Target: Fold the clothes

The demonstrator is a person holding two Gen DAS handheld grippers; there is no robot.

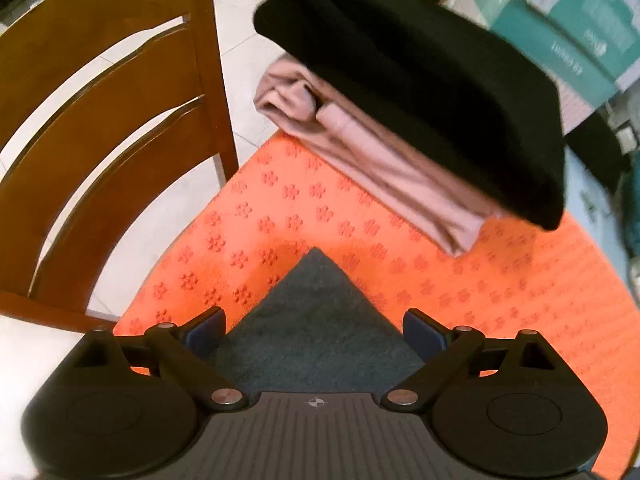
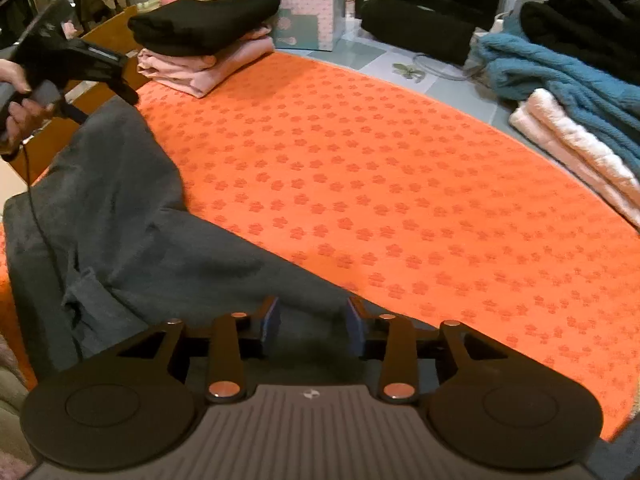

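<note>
A dark grey garment (image 2: 132, 248) lies partly spread on the orange flower-patterned mat (image 2: 380, 184), at its left and near side. My right gripper (image 2: 313, 320) stands open above the garment's near edge, with grey cloth showing between its fingers and no pad pressing on it. In the left wrist view my left gripper (image 1: 314, 332) is open wide, pointing steeply down over a pointed corner of the grey garment (image 1: 316, 344); its pads stand clear of the cloth. A person's hand (image 2: 16, 116) holds that gripper at the far left of the right wrist view.
A folded black garment (image 1: 400, 72) rests on a folded pink one (image 1: 380, 160) at the mat's far corner. A wooden chair (image 1: 100, 120) stands beside the table. Teal boxes (image 2: 308, 8), a teal knit (image 2: 560, 76), a pale fluffy folded piece (image 2: 580, 152) and dark clothes (image 2: 580, 12) line the far and right sides.
</note>
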